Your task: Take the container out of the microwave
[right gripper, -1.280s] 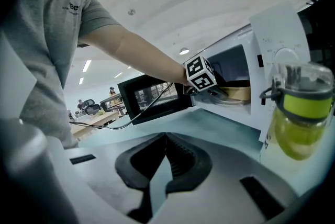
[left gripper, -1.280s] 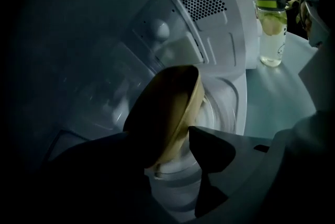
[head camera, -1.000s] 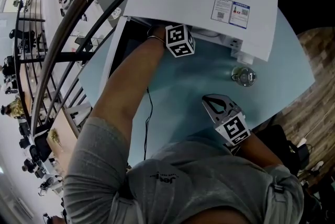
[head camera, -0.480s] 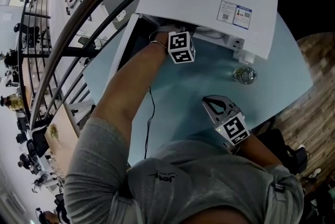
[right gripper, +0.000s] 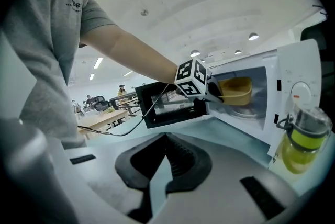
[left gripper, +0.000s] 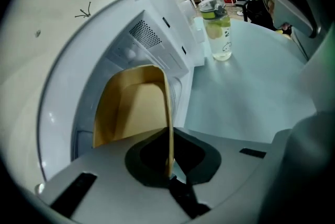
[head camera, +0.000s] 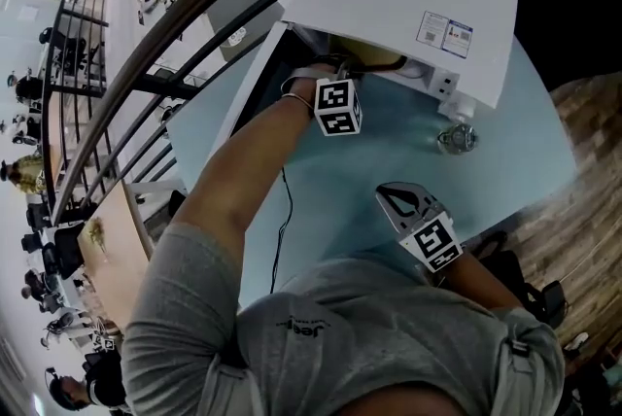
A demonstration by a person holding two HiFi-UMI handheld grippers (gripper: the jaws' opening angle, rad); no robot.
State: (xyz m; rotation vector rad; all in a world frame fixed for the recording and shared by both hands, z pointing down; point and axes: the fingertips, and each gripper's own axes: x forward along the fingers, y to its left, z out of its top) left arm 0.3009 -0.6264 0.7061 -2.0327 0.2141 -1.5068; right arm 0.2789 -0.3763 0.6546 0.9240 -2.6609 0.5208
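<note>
The yellow container (left gripper: 131,108) is at the mouth of the white microwave (head camera: 389,6), tilted and clear of the floor. My left gripper (left gripper: 170,178) is shut on its thin rim. In the right gripper view the container (right gripper: 235,90) hangs in the doorway, with the left gripper (right gripper: 209,89) holding its near edge. From the head view only a yellow sliver of the container (head camera: 367,50) shows beyond the left gripper (head camera: 348,74). My right gripper (head camera: 394,190) hovers over the table near my body, shut, nothing between its jaws (right gripper: 163,152).
The microwave door (right gripper: 167,105) stands swung open to the left. A clear bottle (head camera: 455,138) with yellowish liquid stands on the pale blue table (head camera: 369,171) just right of the microwave. A black cable (head camera: 282,210) runs over the table. Railings lie beyond at the left.
My left gripper has drawn back out of the microwave toward me, and the container's yellow rim now shows under the microwave's top edge. The right gripper has barely shifted.
</note>
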